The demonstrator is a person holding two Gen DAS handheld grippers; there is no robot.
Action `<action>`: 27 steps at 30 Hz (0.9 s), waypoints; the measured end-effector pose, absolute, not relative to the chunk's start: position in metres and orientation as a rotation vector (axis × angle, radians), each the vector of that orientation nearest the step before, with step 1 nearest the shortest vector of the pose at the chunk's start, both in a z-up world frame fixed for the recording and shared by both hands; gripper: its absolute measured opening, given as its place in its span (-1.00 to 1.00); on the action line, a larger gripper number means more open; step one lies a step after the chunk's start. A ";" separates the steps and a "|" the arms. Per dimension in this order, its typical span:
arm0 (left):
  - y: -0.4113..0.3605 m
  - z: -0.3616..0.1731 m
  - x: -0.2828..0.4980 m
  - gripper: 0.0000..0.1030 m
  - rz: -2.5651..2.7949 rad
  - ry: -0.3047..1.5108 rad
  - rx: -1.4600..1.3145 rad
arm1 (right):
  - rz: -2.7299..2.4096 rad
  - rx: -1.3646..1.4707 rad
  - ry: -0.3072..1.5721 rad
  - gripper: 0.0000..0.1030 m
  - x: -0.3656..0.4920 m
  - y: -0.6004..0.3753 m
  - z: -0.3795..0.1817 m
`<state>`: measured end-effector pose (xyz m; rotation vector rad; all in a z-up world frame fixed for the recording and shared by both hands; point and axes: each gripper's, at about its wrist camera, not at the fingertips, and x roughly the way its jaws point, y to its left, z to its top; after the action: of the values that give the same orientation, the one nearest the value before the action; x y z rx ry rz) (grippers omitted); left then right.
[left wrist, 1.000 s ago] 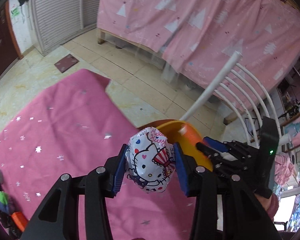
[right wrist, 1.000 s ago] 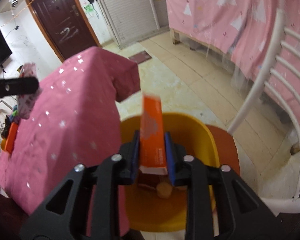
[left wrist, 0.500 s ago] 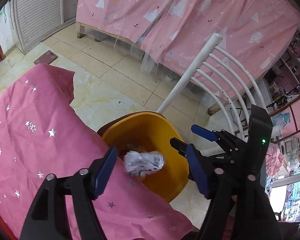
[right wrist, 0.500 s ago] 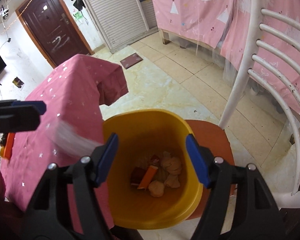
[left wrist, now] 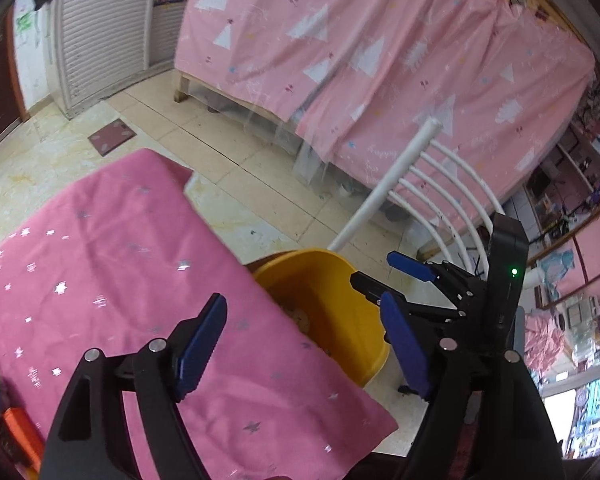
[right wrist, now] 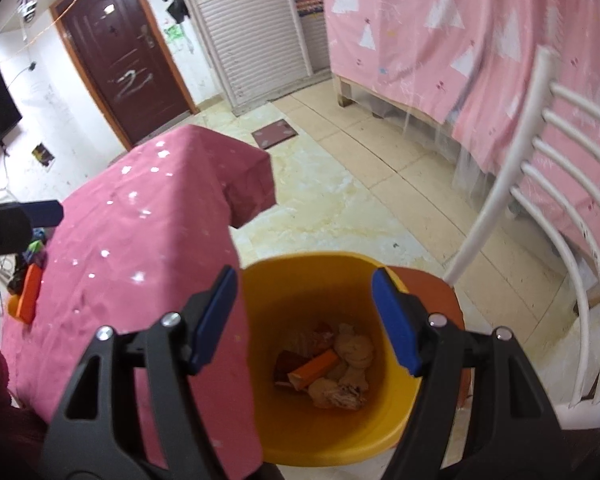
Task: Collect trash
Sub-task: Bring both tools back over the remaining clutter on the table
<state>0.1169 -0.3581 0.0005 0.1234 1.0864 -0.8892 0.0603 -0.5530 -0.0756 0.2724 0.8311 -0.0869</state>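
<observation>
A yellow bin (right wrist: 332,432) stands on the chair's reddish seat (right wrist: 432,288), hard against the pink table. Inside it lie an orange packet (right wrist: 314,368) and crumpled wrappers (right wrist: 354,350). My right gripper (right wrist: 304,276) hangs open over the bin's mouth, nothing between its blue pads. In the left wrist view my left gripper (left wrist: 300,304) is above the table's edge beside the bin (left wrist: 352,320); its jaws are opening and hold nothing. The right gripper (left wrist: 374,268) shows there over the bin's far rim.
A pink star-print cloth covers the table (left wrist: 100,260). A white slatted chair back (right wrist: 560,200) rises right of the bin. An orange item (right wrist: 28,292) and other small things lie at the table's left end. Tiled floor and pink curtains lie beyond.
Both grippers opened and rose. The cartoon-cat wrapper left the left gripper and the orange packet left the right one; both dropped into the bin.
</observation>
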 end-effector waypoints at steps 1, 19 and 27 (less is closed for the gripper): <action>-0.353 0.004 0.118 0.38 -0.882 1.079 0.119 | -0.078 0.259 0.826 0.30 0.062 -0.547 -0.071; -0.207 0.034 0.146 0.42 -0.631 0.945 0.080 | 0.130 0.098 0.793 0.42 0.109 -0.411 -0.025; -0.131 0.035 0.162 0.42 -0.421 0.904 0.091 | 0.228 0.035 0.816 0.42 0.133 -0.351 -0.022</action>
<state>0.1617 -0.1305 0.0350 0.0913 0.9040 -0.4205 0.1329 -0.3508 -0.0224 0.0354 0.8158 0.2280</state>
